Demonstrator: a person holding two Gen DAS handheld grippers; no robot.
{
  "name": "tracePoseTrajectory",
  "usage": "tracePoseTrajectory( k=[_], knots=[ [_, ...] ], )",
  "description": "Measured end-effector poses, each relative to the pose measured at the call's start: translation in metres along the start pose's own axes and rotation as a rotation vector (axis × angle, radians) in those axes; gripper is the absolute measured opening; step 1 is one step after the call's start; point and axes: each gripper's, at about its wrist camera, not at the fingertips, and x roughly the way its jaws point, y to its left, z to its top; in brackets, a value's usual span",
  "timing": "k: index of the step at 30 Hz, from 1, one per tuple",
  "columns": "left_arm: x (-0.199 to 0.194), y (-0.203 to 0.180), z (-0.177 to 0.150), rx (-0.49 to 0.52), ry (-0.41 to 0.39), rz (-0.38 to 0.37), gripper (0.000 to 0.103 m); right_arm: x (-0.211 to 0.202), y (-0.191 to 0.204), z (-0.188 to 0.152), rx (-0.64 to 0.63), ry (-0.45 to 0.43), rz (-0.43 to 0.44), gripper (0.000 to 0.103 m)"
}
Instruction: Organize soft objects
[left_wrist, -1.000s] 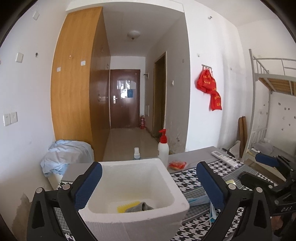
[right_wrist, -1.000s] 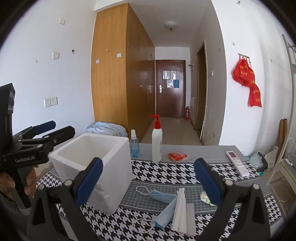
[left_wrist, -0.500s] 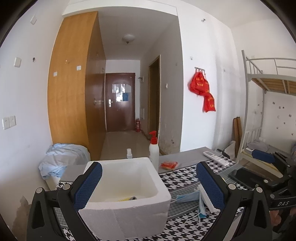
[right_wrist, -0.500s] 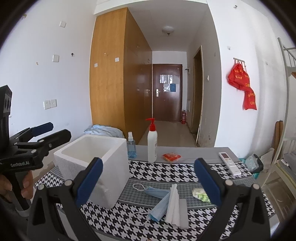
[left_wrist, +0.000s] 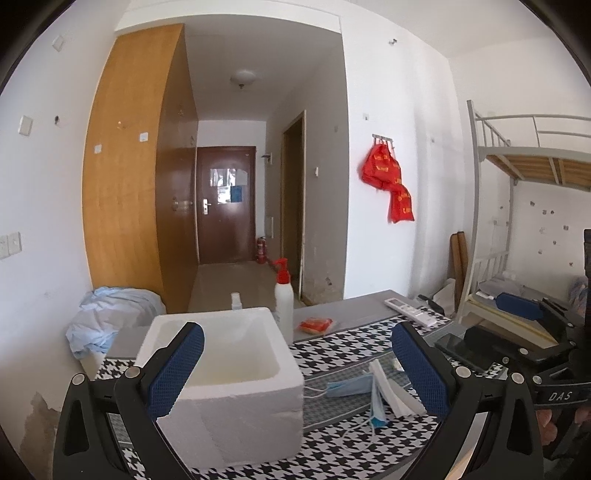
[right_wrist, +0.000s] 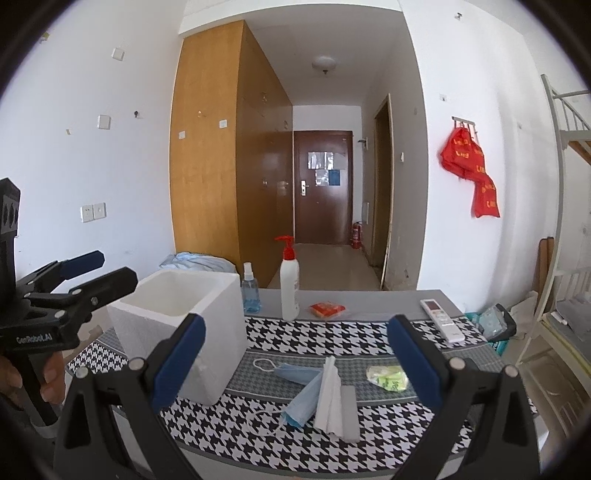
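both grippers (right_wrist: 295, 363) agape — nothing held

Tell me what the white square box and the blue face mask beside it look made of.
White square box: apparently expanded foam, matte; thick walls, grainy chipped edges. Blue face mask: likely thin nonwoven fabric, matte, lying limp and creased with white ear loops.

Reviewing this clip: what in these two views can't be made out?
- Floor of the white foam box: hidden by its own walls in both views.
- Print on the red wall bags: too small.
- Green crumpled packet: partly behind the right hand-held gripper finger; absent from the left view.
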Motion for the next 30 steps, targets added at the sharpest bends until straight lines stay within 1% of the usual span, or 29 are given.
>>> tracePoseTrajectory(
  k=[13, 20, 30],
  knots=[
    [0.004, -0.018, -0.015, -0.001, 0.0, -0.03, 0.102, -0.009, -0.02, -0.018, 0.015, 0.007, -0.027, 0.1],
    [0.01, -0.025, -0.024, -0.008, 0.01, -0.064, 0.102, -0.008, -0.026, -0.027, 0.012, 0.022, -0.036, 0.1],
    [0.027, -0.038, -0.035, -0.009, 0.062, -0.098, 0.102, 0.002, -0.04, -0.036, 0.036, 0.063, -0.056, 0.1]
  ],
)
